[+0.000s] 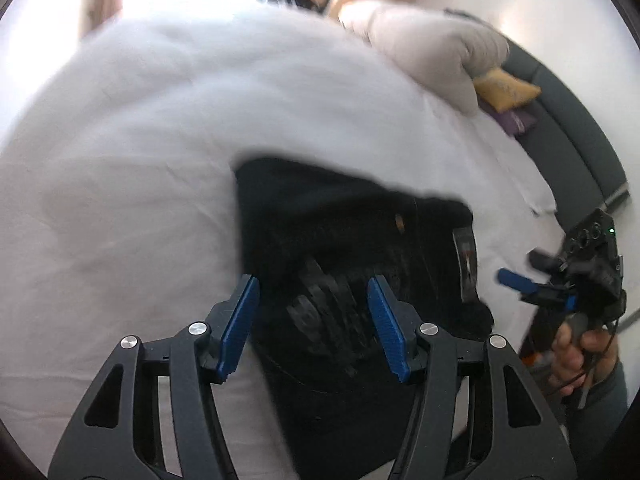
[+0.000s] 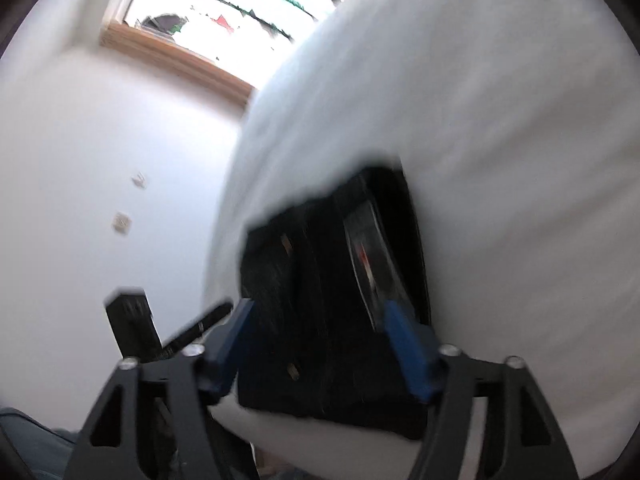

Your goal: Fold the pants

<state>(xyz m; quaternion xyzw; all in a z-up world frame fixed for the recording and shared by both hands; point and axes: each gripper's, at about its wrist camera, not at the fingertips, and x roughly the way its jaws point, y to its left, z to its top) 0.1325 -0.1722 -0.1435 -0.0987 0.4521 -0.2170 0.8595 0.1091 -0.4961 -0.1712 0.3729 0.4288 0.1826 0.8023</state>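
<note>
Black pants (image 1: 344, 240) lie in a folded bundle on the white bed sheet (image 1: 140, 160), with a grey waistband label showing at the right. My left gripper (image 1: 314, 304) is open just above the pants, blue pads apart and empty. The right gripper (image 1: 520, 284) shows at the right edge of the left wrist view, held in a hand. In the right wrist view the pants (image 2: 332, 300) lie at the bed's near edge, and my right gripper (image 2: 318, 332) is open, its pads on either side of the bundle, holding nothing. Both views are blurred.
A beige pillow (image 1: 432, 48), a yellow cushion (image 1: 506, 90) and a purple item (image 1: 518, 120) lie at the bed's far right by a dark grey headboard (image 1: 576, 136). A white wall (image 2: 100, 160) and a wood-framed window (image 2: 224, 4) stand left of the bed.
</note>
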